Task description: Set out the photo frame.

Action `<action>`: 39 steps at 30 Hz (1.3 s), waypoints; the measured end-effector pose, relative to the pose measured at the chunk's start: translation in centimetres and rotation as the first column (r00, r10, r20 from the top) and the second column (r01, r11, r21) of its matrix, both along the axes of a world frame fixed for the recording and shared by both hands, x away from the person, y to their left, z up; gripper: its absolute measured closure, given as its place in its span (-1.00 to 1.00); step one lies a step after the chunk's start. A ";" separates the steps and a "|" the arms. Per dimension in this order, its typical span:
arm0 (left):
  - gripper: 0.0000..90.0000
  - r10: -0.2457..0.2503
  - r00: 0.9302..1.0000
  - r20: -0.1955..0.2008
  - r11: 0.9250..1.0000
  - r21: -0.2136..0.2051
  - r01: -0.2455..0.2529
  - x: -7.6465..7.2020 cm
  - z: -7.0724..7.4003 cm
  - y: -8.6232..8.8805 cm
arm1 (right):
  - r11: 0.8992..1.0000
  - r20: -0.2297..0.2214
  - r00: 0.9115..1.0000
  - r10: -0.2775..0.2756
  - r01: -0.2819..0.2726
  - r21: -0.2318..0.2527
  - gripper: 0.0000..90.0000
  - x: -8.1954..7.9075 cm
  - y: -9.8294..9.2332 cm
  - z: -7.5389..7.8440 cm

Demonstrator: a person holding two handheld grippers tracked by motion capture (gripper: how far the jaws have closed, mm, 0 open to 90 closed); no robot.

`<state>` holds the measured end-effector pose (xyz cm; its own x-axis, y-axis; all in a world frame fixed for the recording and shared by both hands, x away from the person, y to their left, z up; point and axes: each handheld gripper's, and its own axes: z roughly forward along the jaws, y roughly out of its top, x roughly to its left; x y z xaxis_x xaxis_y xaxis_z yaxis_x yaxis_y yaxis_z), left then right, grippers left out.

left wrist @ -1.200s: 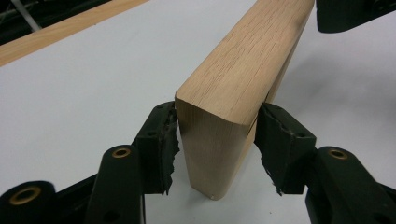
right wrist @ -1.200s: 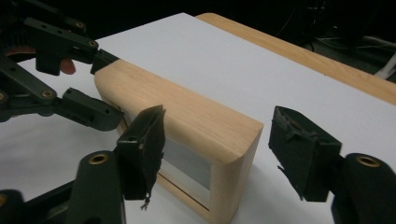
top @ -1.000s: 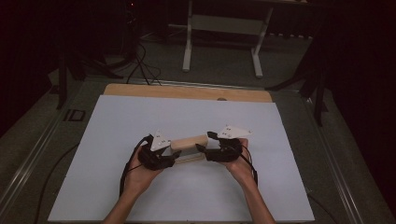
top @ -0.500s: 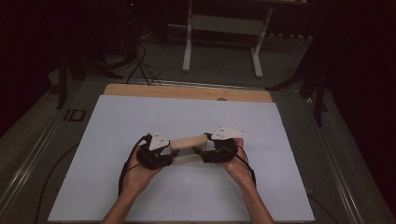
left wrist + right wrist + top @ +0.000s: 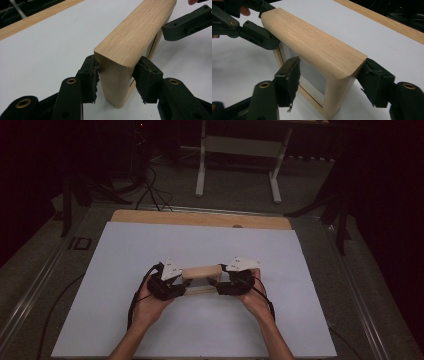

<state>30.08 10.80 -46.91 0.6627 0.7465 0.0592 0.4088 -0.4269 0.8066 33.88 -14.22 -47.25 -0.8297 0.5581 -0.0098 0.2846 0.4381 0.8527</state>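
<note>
I have a wooden frame (image 5: 201, 279) standing on edge near the middle of the white sheet (image 5: 125, 255) that covers the desk, a little toward my edge, its long top rail running side to side. My left gripper (image 5: 176, 285) straddles one end and my right gripper (image 5: 224, 284) the other.

On the left, my jaws have just been closing on the corner post: the pads (image 5: 93, 75) sit against both faces of the wood, one rubber lip crumpled on it, so I count this end as clamped. On the right, the far pad (image 5: 372, 75) touches the end of the frame, but the near pad (image 5: 290, 75) hangs before the pane with a gap I can't judge, so I can't tell whether this end is gripped.

To do this well, I should seat the right pads squarely on the wood, not on the pane. Then I want equal pressure at both ends and level wrists, so the frame doesn't twist or tip as I lift. Squeezing further on the left risks the worn rubber slipping off the rounded corner.
</note>
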 end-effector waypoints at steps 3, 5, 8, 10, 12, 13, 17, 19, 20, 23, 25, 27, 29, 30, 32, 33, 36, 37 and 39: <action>0.20 -0.005 1.000 -0.005 1.000 -0.005 0.005 0.2 0.0 0.1 | 1.000 -0.001 1.000 0.004 -0.004 -0.002 -0.12 0.0 -0.1 0.0; 0.20 -0.008 1.000 -0.009 1.000 -0.009 0.008 0.4 0.0 0.1 | 1.000 0.000 1.000 0.002 -0.002 -0.003 -0.11 0.1 -0.1 -0.1; 0.19 -0.010 1.000 -0.013 1.000 -0.014 0.010 0.5 0.0 0.2 | 1.000 0.003 1.000 -0.001 0.001 -0.005 -0.10 0.1 -0.1 -0.1; 0.19 -0.010 1.000 -0.016 1.000 -0.022 0.010 0.6 0.0 0.2 | 1.000 0.007 1.000 -0.005 0.005 -0.006 -0.08 0.2 0.0 -0.1; 0.17 -0.011 1.000 -0.011 1.000 -0.014 0.011 0.7 -0.1 0.1 | 1.000 0.008 1.000 -0.009 0.009 -0.007 -0.07 0.2 0.0 -0.2; 0.17 -0.012 1.000 -0.009 1.000 -0.015 0.012 0.8 -0.1 0.1 | 1.000 0.007 1.000 -0.009 0.009 -0.007 -0.05 0.2 0.0 -0.1; 0.15 -0.014 1.000 -0.008 1.000 -0.011 0.014 1.0 0.0 0.1 | 1.000 0.010 1.000 -0.017 0.017 -0.009 -0.02 0.2 -0.1 -0.1; 0.15 -0.012 1.000 -0.008 1.000 -0.012 0.011 1.1 0.0 0.1 | 1.000 0.008 1.000 -0.020 0.020 -0.008 -0.01 0.2 -0.1 -0.1; 0.15 -0.012 1.000 -0.008 1.000 -0.008 0.012 1.3 0.0 0.1 | 1.000 0.007 1.000 -0.024 0.024 -0.005 -0.01 0.2 -0.1 -0.1; 0.13 -0.020 1.000 -0.009 1.000 -0.009 0.020 1.7 0.0 0.1 | 0.999 0.004 0.999 -0.035 0.035 -0.004 0.02 0.2 -0.1 -0.1; 0.12 -0.022 1.000 -0.009 1.000 -0.009 0.022 1.8 0.1 0.1 | 0.999 0.003 0.999 -0.037 0.037 -0.003 0.02 0.3 -0.1 -0.1; 0.12 -0.031 0.999 -0.006 0.999 -0.006 0.031 2.1 0.1 0.1 | 0.999 0.005 0.999 -0.045 0.045 -0.001 0.02 0.3 -0.1 -0.1; 0.12 -0.033 0.999 -0.005 0.999 -0.005 0.033 2.3 0.1 0.1 | 0.999 0.006 0.999 -0.051 0.051 0.001 0.02 0.4 -0.1 -0.1; 0.11 -0.031 0.999 -0.005 1.000 -0.003 0.031 2.3 0.1 0.0 | 0.998 0.006 0.998 -0.055 0.055 0.001 0.02 0.4 -0.1 -0.1; 0.11 -0.029 1.000 -0.004 1.000 -0.003 0.029 2.5 0.1 0.0 | 0.998 0.005 0.998 -0.065 0.065 0.005 0.02 0.5 0.0 -0.1; 0.11 -0.027 1.000 0.000 1.000 -0.003 0.027 2.6 0.1 -0.1 | 0.998 0.004 0.998 -0.069 0.069 0.007 0.02 0.5 0.0 -0.2; 0.10 -0.026 1.000 0.005 1.000 0.001 0.026 3.0 0.2 -0.3 | 0.996 0.006 0.996 -0.087 0.087 0.002 0.01 0.7 0.0 -0.1; 0.10 -0.026 1.000 0.005 1.000 0.001 0.026 3.0 0.2 -0.3 | 0.996 0.006 0.996 -0.087 0.087 0.002 0.01 0.7 0.0 -0.1; 0.09 -0.028 1.000 0.007 1.000 -0.001 0.028 3.5 0.3 -0.5 | 0.994 -0.002 0.994 -0.107 0.107 0.011 0.01 1.1 -0.1 -0.2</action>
<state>33.61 10.27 -46.65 0.6831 0.7276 0.0629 0.3911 -0.4372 0.8099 34.97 -14.35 -47.41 -0.7650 0.6440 -0.0024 0.3304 0.3958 0.8569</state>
